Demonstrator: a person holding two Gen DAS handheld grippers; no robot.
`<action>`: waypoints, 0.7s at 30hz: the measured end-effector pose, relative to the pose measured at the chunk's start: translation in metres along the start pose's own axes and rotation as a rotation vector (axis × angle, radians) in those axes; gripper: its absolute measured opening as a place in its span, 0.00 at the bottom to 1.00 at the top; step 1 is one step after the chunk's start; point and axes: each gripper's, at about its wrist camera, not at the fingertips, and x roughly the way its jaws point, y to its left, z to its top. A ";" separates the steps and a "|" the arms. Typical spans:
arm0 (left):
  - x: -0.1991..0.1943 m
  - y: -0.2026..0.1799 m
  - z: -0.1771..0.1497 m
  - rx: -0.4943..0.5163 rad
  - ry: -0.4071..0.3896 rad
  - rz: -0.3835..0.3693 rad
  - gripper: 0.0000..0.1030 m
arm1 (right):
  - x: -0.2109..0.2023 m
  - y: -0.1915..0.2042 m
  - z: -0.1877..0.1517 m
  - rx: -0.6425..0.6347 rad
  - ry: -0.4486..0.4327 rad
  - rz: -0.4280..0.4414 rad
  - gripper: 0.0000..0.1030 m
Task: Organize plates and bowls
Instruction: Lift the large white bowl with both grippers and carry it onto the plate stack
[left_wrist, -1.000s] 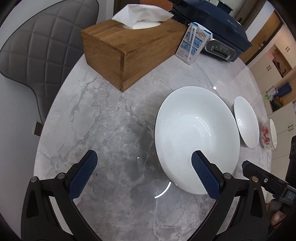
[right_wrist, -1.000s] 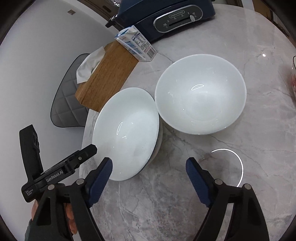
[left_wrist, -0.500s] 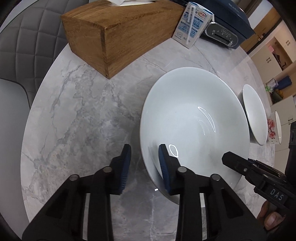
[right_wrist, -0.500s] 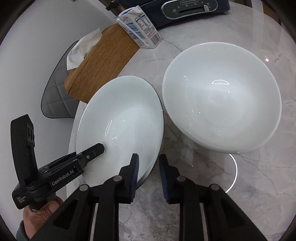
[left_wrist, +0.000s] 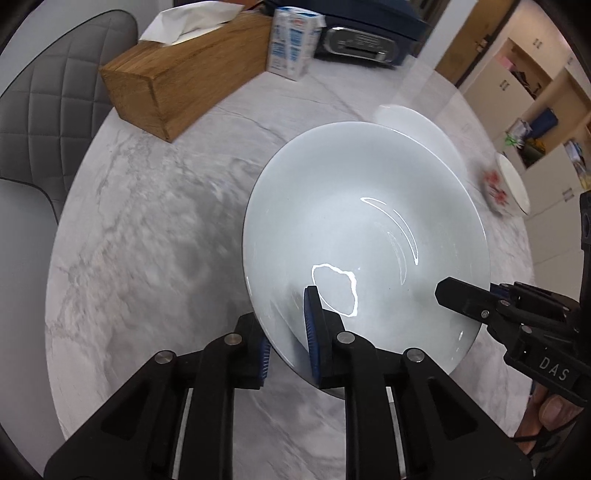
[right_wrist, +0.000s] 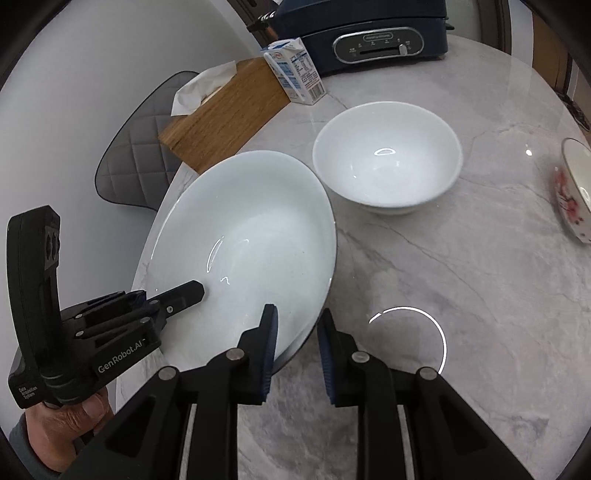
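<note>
Both claws grip the rim of the large white plate, each with one finger inside and one outside. The left claw is closed on its near-left edge and the right claw on its near-right edge. A white bowl sits just beyond on the marble surface, with a flowered bowl far right.

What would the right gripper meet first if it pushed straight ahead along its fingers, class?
Probably the white bowl standing beyond the large plate whose rim the right gripper already straddles. Depth is uncertain, and the marble table lies between them.
</note>
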 end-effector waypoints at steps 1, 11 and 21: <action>-0.004 -0.009 -0.008 0.013 0.001 -0.013 0.15 | -0.011 -0.004 -0.010 0.001 -0.008 -0.002 0.23; -0.020 -0.123 -0.108 0.170 0.080 -0.114 0.16 | -0.096 -0.058 -0.124 0.114 -0.039 -0.086 0.24; 0.006 -0.193 -0.160 0.244 0.182 -0.149 0.16 | -0.120 -0.103 -0.195 0.240 -0.028 -0.138 0.23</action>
